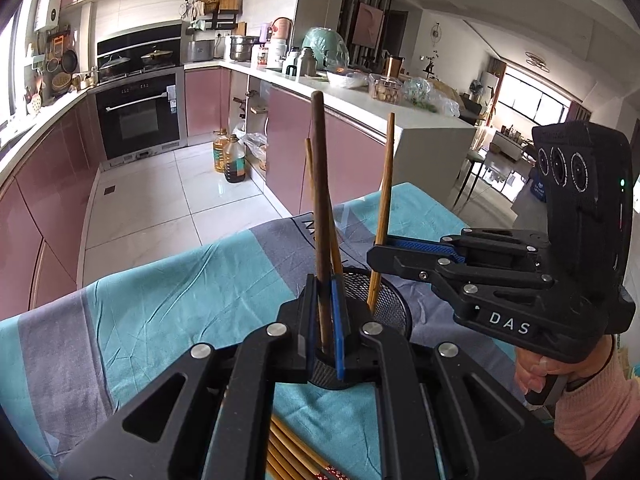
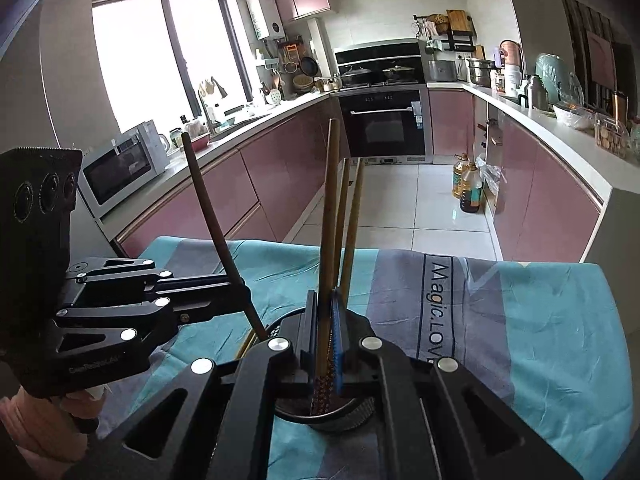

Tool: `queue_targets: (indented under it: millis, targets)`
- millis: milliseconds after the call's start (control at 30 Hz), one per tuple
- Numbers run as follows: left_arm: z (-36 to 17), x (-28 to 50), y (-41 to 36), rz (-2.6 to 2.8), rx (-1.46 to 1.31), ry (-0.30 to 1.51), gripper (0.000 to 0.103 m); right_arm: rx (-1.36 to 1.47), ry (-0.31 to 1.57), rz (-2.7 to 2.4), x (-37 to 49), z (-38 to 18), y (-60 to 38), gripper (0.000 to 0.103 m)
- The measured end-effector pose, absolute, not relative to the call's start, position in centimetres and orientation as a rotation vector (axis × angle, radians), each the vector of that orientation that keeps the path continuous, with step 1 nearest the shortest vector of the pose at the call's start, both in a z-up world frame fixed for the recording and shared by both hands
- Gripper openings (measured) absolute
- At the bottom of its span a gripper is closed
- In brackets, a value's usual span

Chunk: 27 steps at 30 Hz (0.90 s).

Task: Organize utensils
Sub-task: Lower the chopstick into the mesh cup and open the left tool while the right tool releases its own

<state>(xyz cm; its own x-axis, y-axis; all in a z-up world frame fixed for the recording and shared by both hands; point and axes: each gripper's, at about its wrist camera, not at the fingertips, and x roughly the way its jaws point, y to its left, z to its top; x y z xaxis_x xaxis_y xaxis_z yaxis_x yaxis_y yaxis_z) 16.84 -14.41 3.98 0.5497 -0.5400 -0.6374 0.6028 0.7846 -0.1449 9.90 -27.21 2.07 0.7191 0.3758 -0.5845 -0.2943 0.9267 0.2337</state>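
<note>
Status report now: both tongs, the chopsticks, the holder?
Left tongs shut on dark chopstick. Right tongs shut on light chopstick. Both over mesh holder. More chopsticks on cloth.

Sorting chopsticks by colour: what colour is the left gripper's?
Dark brown chopstick, clamped in the left gripper; left wrist view.

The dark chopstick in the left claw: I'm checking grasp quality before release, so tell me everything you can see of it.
The dark chopstick is a slim, round, dark brown stick that looks like wood. It stands nearly upright, pinched low on its shaft by the shut left claw, its top end free in the air. Its lower end points into the black mesh holder on the striped cloth; the tip itself is hidden. In the right wrist view it leans away from the lighter chopsticks.
</note>
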Motion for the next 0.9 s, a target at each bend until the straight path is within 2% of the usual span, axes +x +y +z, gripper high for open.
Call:
queue_targets:
  millis: [300, 433, 600, 733, 800, 900]
  targets:
    - [3.1, 17.0, -14.8, -0.652, 0.072, 0.726, 0.012, 0.16, 0.687, 0.348, 10.5, 1.5, -27.7, 0.008]
    - [3.2, 15.7, -13.4, -0.615, 0.051, 0.68, 0.021, 0.155, 0.675, 0.341, 9.9, 1.4, -27.6, 0.01]
    - [3.6, 13.3, -10.7, -0.558, 0.025, 0.6, 0.038, 0.144, 0.616, 0.376, 7.4, 2.3, -27.1, 0.021]
    - [2.8, 11.3, -8.1, -0.506, 0.023, 0.561, 0.045, 0.124, 0.582, 0.475, 4.5, 2.7, -25.6, 0.029]
    - [1.9, 10.5, -6.8, -0.483, 0.024, 0.574, 0.047, 0.119, 0.592, 0.528, 3.4, 2.3, -24.8, 0.034]
    - [0.1, 9.8, -5.2, -0.441, 0.028, 0.618, 0.047, 0.12, 0.63, 0.577, 2.4, 1.0, -23.5, 0.034]
